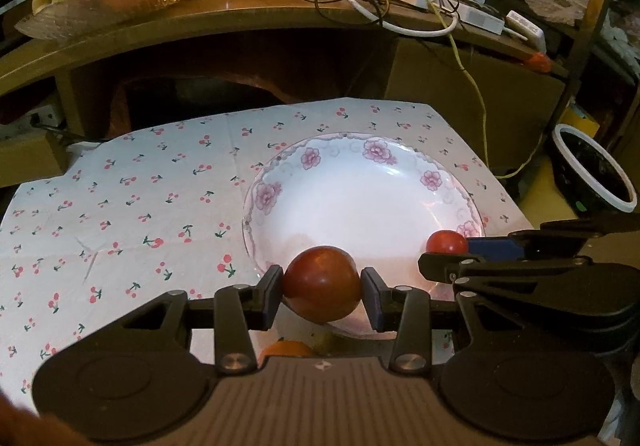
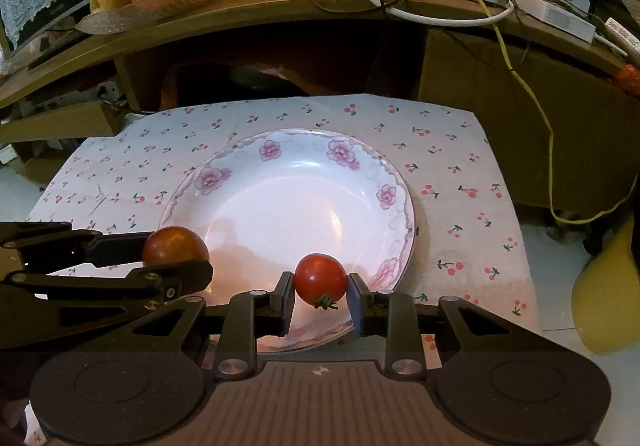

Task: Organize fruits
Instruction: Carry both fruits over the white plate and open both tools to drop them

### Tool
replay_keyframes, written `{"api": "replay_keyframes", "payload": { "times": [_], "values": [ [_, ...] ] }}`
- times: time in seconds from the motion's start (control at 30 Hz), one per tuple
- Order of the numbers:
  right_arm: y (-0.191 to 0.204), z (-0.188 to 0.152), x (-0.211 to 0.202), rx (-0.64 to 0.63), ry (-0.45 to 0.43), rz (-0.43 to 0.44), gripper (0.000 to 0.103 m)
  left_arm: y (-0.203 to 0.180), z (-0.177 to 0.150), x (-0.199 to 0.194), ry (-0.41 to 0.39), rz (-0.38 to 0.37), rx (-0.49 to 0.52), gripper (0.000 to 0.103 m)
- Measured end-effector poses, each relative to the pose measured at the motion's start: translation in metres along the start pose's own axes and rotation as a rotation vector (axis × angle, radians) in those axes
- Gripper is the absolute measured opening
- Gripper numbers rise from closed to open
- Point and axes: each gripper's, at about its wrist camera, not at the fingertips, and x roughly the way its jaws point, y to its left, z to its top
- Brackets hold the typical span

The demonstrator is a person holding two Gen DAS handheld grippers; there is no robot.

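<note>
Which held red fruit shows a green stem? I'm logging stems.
The small red tomato in the right gripper; the larger dark-red fruit shows none.

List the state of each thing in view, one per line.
Left claw: shut on the larger fruit.
Right claw: shut on the small tomato.
Larger fruit: held above the plate's near rim.
Small tomato: held, stem down.
Plate: nothing in it.
Fruit tray: loaded with fruit.
</note>
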Motion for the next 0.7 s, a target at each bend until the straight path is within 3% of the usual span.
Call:
{"api": "replay_keyframes", "payload": {
  "times": [0.7],
  "values": [
    [-0.001,0.001,-0.012,0.001,-0.041,0.0,0.034,0.006,0.006,-0.018,-0.044,0.01,-0.004,0.047]
  ]
}}
